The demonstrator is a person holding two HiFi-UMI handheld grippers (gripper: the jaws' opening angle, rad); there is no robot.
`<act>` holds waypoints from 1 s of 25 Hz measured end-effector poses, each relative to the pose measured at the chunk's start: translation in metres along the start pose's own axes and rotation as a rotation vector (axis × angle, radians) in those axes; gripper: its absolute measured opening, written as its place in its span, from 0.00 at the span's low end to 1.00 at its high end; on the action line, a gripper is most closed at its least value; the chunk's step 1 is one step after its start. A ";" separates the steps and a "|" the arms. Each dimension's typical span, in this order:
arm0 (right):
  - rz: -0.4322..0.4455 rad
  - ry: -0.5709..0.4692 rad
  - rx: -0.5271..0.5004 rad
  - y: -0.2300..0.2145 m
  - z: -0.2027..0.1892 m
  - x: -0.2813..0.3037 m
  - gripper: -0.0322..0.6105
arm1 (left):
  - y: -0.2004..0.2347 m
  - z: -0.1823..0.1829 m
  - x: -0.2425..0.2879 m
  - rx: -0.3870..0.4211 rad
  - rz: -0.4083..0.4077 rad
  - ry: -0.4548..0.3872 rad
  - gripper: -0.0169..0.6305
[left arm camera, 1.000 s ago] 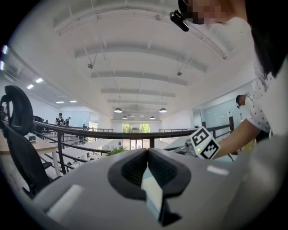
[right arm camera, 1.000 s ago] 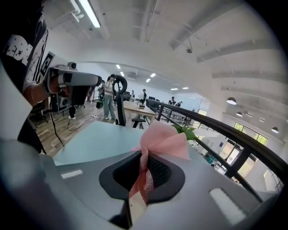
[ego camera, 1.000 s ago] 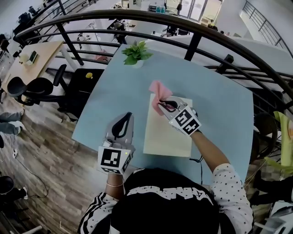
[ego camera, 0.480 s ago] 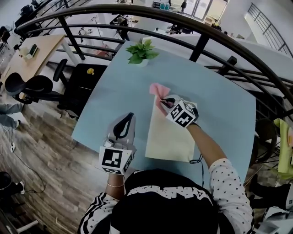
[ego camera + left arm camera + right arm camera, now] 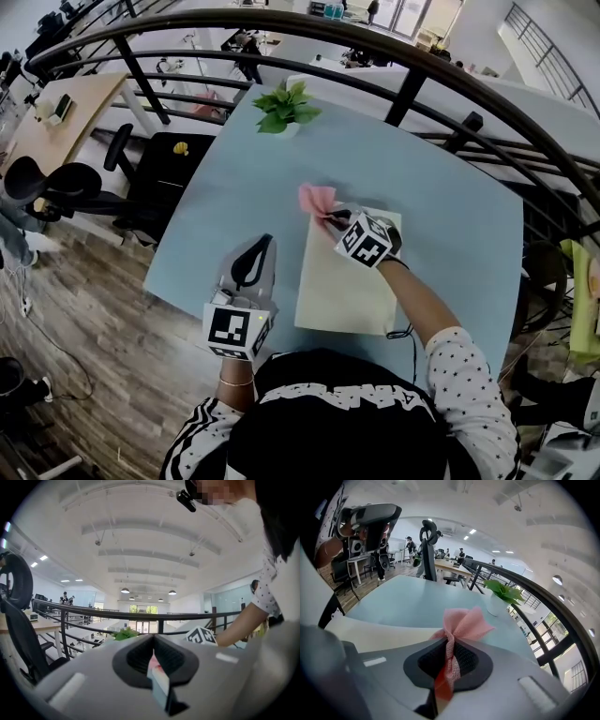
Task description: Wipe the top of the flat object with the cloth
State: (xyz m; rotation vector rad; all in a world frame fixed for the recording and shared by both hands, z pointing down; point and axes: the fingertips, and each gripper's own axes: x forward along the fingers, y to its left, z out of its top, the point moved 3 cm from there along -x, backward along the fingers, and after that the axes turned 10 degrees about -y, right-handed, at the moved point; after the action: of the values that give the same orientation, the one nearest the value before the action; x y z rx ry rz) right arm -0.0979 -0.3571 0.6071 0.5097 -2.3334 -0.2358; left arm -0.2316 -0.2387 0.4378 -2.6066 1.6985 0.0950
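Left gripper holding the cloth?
No, the pink cloth is pinched in the right gripper; the left gripper is shut on nothing.

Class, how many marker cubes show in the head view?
2: one on the left gripper near the table's front edge, one on the right gripper over the cream board.

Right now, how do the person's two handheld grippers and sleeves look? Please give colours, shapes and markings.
Both the left gripper and the right gripper have a light grey shell, a black ribbed rim around the jaw opening, and a white cube with black square markers at the rear. The left sleeve is black with white stripes; the right sleeve is white with small dark dots.
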 end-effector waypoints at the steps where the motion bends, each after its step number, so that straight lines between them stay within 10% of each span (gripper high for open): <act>1: 0.003 0.000 -0.002 0.002 0.000 -0.001 0.09 | 0.000 0.000 0.000 0.001 -0.002 0.000 0.03; 25: 0.094 0.001 -0.048 0.071 0.005 -0.028 0.08 | -0.014 0.009 -0.010 0.001 -0.060 -0.023 0.03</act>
State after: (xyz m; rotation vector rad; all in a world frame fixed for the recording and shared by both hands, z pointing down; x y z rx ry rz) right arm -0.1035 -0.2808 0.6082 0.3749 -2.3378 -0.2461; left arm -0.2230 -0.2233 0.4298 -2.6429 1.6110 0.1229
